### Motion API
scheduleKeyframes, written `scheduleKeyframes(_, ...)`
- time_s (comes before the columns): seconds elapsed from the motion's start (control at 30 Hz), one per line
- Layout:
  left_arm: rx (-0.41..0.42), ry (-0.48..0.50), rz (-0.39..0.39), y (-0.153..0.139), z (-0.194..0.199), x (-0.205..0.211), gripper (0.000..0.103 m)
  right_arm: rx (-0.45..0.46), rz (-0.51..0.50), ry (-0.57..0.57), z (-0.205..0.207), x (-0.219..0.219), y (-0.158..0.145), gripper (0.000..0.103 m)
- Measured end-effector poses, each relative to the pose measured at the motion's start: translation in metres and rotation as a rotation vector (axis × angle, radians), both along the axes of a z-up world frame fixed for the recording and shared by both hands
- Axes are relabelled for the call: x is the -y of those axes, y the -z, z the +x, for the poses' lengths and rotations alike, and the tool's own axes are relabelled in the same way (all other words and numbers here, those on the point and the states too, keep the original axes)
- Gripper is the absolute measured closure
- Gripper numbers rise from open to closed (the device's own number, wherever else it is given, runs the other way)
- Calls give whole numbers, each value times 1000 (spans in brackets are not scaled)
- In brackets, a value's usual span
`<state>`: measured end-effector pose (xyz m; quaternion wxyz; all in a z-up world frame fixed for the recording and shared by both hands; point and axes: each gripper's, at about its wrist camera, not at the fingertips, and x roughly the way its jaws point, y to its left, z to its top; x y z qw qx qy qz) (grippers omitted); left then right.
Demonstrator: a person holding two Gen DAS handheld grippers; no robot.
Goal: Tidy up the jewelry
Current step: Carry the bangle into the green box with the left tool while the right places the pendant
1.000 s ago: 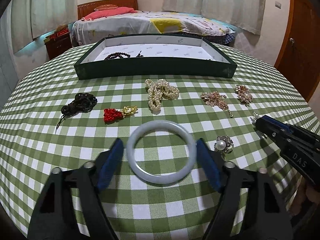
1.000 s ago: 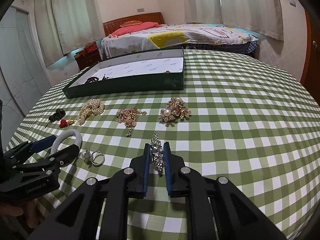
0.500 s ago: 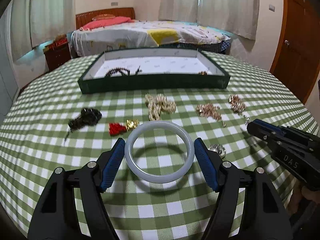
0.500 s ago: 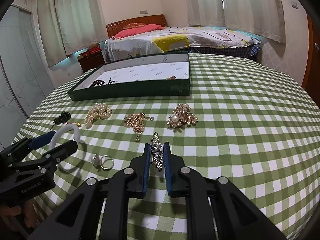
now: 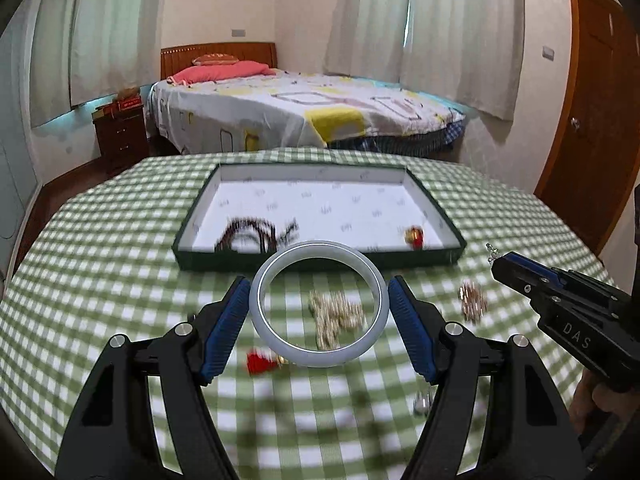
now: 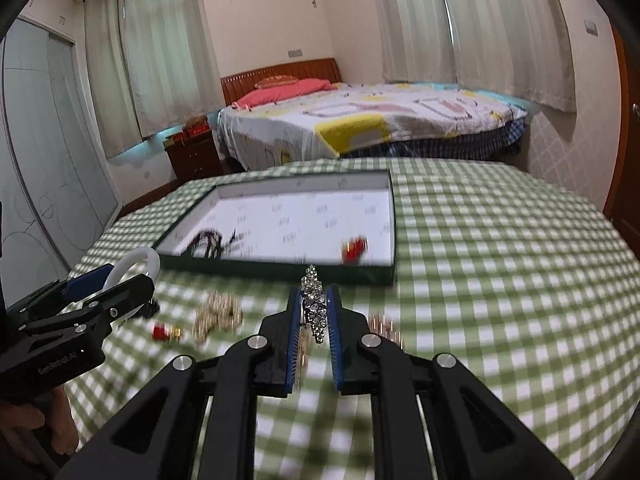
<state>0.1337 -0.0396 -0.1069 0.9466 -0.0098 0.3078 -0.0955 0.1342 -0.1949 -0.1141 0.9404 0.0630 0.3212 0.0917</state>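
Observation:
My left gripper [image 5: 318,308] is shut on a pale jade bangle [image 5: 280,344], held in the air above the green checked table. My right gripper [image 6: 314,312] is shut on a silver rhinestone brooch [image 6: 314,308], also lifted. Ahead of both lies a dark green tray [image 5: 320,260] with a white lining; it also shows in the right wrist view [image 6: 276,270]. In the tray are a dark bead string [image 5: 256,234] and a small red-and-gold charm [image 5: 414,236]. The right gripper shows at the right of the left wrist view [image 5: 504,264], the left gripper at the left of the right wrist view [image 6: 116,288].
On the cloth below lie a pearl cluster [image 5: 336,316], a red knot charm [image 5: 260,362], a gold chain piece [image 5: 472,300] and a pearl ring [image 5: 422,402]. A bed [image 5: 300,108] and a nightstand [image 5: 120,128] stand beyond the table. A wooden door [image 5: 592,128] is at the right.
Both grippers have risen well above the table and moved forward toward the tray, the left carrying the bangle and the right carrying the brooch. The view is blurred by motion.

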Motion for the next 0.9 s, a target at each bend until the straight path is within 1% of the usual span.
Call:
scheduleKeyframes(0.23, 70, -7, 22, -22, 45, -5, 34, 61, -14, 9, 51, -4, -23, 89)
scheduleKeyframes(0.4, 76, -18, 42, -26, 85, -9, 34, 69, -39, 11, 93, -3, -25, 89)
scheduleKeyframes(0.6, 28, -45, 36, -19, 148, -16, 34, 32, -74, 13, 149, -4, -15, 89)
scheduleKeyframes(0.63, 12, -47, 37, -15, 160, -17, 34, 18, -79, 13, 161, -3, -10, 89)
scheduleKeyframes(0.8, -79, -48, 44, 5, 212, -17, 34, -49, -87, 8, 196, -1, 7, 89)
scheduleKeyframes(0.9, -129, -51, 43, 17, 232, -20, 34, -99, -98, 9, 214, 2, 18, 89)
